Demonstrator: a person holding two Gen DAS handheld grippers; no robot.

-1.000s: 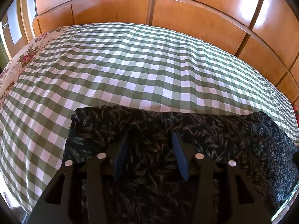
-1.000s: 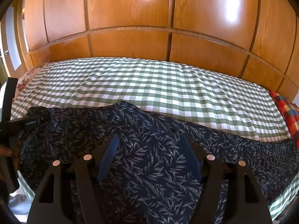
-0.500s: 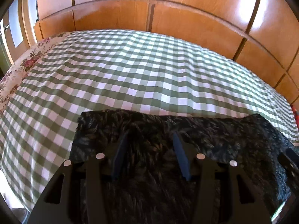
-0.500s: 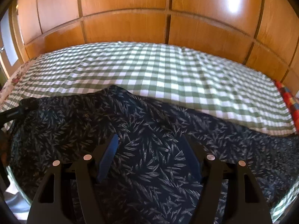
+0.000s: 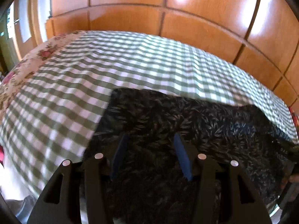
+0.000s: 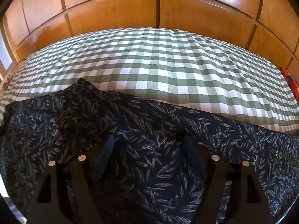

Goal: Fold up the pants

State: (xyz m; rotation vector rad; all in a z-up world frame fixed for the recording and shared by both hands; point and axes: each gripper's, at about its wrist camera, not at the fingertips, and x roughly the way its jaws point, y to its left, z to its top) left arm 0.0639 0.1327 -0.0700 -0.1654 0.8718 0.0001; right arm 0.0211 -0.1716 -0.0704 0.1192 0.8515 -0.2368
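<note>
Dark navy pants with a pale leaf print [image 5: 168,123] lie along the near edge of a bed with a green and white checked cover [image 5: 130,61]. My left gripper [image 5: 149,141] is open and hovers over the left end of the pants, holding nothing. In the right wrist view the pants [image 6: 149,123] stretch from left to right, with a raised fold at the left. My right gripper [image 6: 147,143] is open above the middle of the pants, empty. The left view is blurred.
A wooden panelled wardrobe [image 6: 157,11] stands behind the bed. A floral sheet [image 5: 35,56] shows at the bed's left end and a red plaid cloth [image 6: 291,80] at its right end. The far half of the checked cover [image 6: 168,59] holds nothing.
Both grippers have moved closer to the pants and to the right along the bed. The left gripper's view has swung, so the pants' left edge now sits nearer the middle. Jaws stay open.
</note>
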